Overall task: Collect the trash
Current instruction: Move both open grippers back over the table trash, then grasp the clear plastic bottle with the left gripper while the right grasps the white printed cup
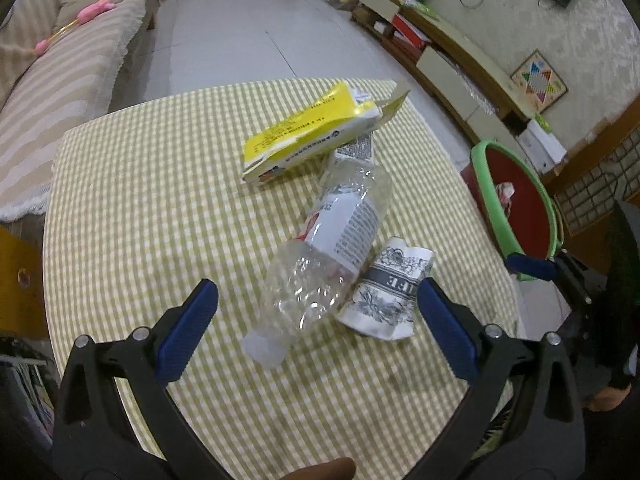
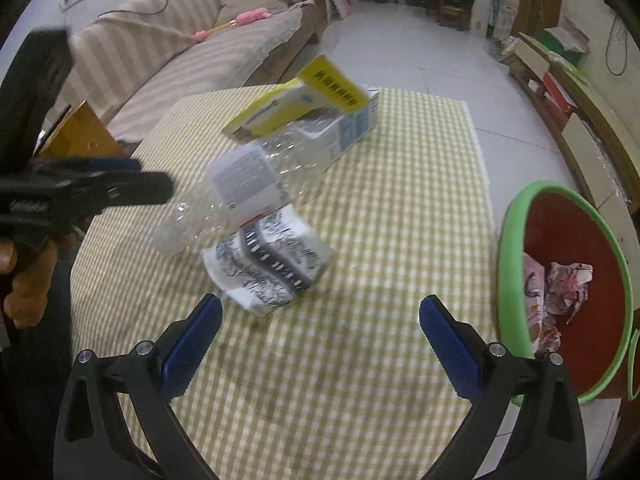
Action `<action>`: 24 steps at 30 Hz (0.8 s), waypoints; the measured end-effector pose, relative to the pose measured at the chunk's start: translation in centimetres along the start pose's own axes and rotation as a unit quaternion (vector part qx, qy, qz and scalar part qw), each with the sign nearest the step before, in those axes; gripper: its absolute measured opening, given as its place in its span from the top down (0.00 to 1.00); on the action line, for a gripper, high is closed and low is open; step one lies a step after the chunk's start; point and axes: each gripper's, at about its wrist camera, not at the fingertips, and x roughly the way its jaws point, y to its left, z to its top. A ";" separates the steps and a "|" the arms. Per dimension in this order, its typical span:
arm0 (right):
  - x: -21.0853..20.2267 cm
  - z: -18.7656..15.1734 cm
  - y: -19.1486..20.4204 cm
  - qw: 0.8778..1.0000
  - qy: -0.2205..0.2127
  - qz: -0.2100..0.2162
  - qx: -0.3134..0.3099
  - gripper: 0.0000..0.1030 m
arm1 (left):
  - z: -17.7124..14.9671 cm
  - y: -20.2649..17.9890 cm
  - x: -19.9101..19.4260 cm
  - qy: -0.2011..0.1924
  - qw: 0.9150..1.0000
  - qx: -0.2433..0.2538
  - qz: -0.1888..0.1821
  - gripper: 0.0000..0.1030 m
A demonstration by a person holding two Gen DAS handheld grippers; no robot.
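Left gripper (image 1: 318, 308): jaws wide, empty, poised low over the near half of the desk (image 1: 160, 184), straddling the cap end of the bottle.
Right gripper (image 2: 320, 320): jaws wide, empty, just short of the paper cup.

Trash on the desk, clustered centre to far-right:
- Plastic bottle (image 1: 328, 248): clear, crumpled, thin-walled, white label, white cap pointing to the near edge; lies on its side, touching the cup.
- Paper cup (image 1: 386, 292): flattened, white with grey floral print, creased.
- Yellow carton (image 1: 310, 132): glossy card, flap open, propped on a white-and-blue carton (image 2: 348, 128) near the far edge.

Bin (image 2: 568, 280): green rim, red inside, off the right edge of the desk; crumpled paper already in it.

Risks, as judged: the bottle is slick and rounded, so a pinch may squirt it sideways or make it roll; lifting it may drag the cup; disturbing it may topple the leaning carton.
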 end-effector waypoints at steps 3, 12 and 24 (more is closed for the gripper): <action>0.5 -0.2 0.2 1.000 0.006 -0.002 -0.003 0.07 | 0.9 -0.6 1.5 0.016 1.000 0.022 0.000 0.06; 1.0 -0.2 -1.3 1.000 0.012 -0.003 0.021 0.07 | 2.0 -1.5 6.1 0.057 0.997 0.051 0.015 0.13; 2.2 0.3 -1.0 1.000 0.020 0.010 0.017 0.07 | 0.0 1.3 6.1 0.061 0.998 0.007 -0.004 0.37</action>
